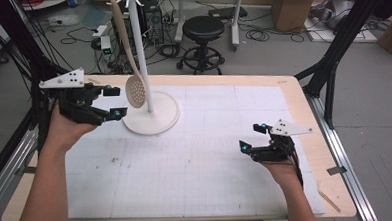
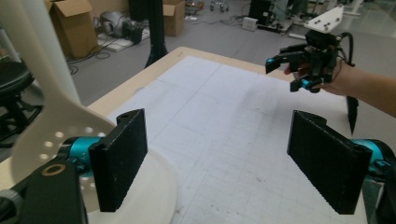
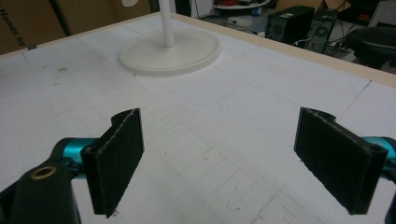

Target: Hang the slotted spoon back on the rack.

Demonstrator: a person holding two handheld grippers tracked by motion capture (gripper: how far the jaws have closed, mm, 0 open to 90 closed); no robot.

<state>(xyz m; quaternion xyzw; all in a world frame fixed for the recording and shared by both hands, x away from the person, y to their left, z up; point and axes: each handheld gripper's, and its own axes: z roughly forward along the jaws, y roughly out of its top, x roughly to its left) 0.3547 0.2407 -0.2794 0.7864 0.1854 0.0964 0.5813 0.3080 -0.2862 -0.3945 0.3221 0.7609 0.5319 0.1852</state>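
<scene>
One slotted spoon (image 1: 133, 68) hangs handle-up from the white hook stand (image 1: 142, 58), its perforated bowl low beside the pole and just off the empty, spread-jawed left gripper (image 1: 114, 101), while the right gripper (image 1: 254, 137), also open and empty, sits well apart across the table (image 1: 211, 155).

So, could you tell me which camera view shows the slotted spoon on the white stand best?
The high view: there the slotted spoon hangs in full from the stand, handle and perforated bowl both clear. The left gripper view catches its bowl and part of the handle close up at the left edge, blurred. The right gripper view catches a white scrap at the top edge, possibly its bowl.
</scene>
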